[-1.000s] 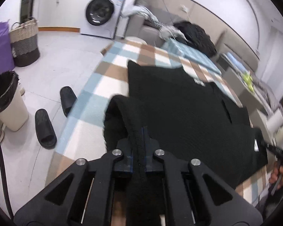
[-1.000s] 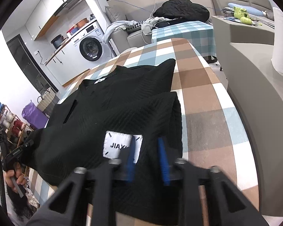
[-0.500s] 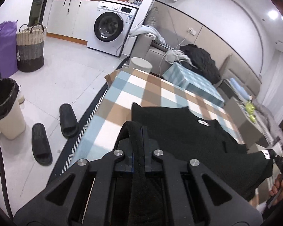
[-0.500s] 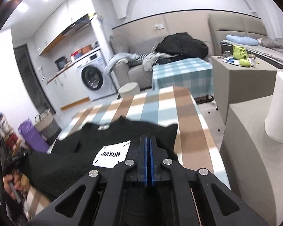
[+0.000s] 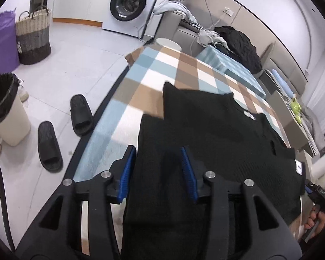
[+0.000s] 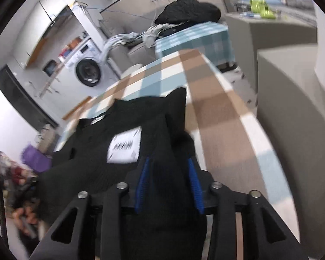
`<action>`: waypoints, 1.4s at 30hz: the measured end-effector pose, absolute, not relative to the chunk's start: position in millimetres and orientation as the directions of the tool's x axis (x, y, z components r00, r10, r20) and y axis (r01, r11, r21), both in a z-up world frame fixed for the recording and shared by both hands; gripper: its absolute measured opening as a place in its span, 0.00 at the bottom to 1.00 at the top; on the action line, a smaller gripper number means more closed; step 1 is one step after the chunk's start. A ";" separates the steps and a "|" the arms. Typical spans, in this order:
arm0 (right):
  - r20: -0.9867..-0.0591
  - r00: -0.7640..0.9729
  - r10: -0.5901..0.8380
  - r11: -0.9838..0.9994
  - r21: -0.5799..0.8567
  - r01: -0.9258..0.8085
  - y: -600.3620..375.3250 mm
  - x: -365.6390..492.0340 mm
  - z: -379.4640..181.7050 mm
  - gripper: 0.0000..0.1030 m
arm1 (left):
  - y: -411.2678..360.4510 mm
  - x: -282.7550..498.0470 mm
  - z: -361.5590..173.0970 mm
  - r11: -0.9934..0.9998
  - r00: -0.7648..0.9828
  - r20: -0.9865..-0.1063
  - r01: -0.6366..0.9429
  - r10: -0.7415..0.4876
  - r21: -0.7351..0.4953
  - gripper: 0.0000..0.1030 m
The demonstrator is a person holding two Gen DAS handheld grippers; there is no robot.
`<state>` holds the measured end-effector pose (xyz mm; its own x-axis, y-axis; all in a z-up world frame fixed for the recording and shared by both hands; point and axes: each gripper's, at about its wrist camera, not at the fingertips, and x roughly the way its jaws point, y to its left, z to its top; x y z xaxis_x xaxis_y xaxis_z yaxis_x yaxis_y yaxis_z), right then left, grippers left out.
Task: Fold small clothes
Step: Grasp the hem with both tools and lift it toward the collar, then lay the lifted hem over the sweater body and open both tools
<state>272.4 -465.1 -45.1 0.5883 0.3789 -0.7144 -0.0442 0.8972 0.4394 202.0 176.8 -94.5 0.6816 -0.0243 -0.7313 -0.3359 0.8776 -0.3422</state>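
Observation:
A black knit top (image 5: 216, 125) lies spread on the checked table (image 5: 153, 65), its lower part doubled over toward the neck. My left gripper (image 5: 157, 151) hovers over the near left fold. Its jaws are opening, and a band of the black fabric lies loose between the blue pads (image 5: 127, 169). In the right wrist view, which is blurred, the same top (image 6: 162, 112) shows a white label (image 6: 123, 147). My right gripper (image 6: 168, 160) is at the near right fold. Its jaws are opening too, with a ridge of fabric between its pads (image 6: 195, 184).
Two black slippers (image 5: 65, 127) and a lined bin (image 5: 4, 110) stand on the floor to the left. A woven basket (image 5: 32, 36), a washing machine (image 5: 130, 2), a sofa with clothes (image 5: 236, 43) and a second checked table (image 5: 229, 69) lie beyond. A grey block (image 6: 292, 108) flanks the table's right side.
Both grippers were shut on folds of the black top and held them up; now their jaws stand apart. The folded fabric has come down forward onto the top.

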 end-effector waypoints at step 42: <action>-0.782 0.531 0.327 0.941 0.323 -0.103 -439.7 196.4 -55.4 0.40 | 145.2 114.5 -107.9 0.924 0.647 -0.762 -0.311 0.033 -0.224 0.53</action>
<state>196.4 -439.7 -55.4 0.5311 0.3268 -0.7818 -0.1028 0.9407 0.3234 114.5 145.2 -107.9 0.6470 0.0333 -0.7618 -0.3108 0.9238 -0.2236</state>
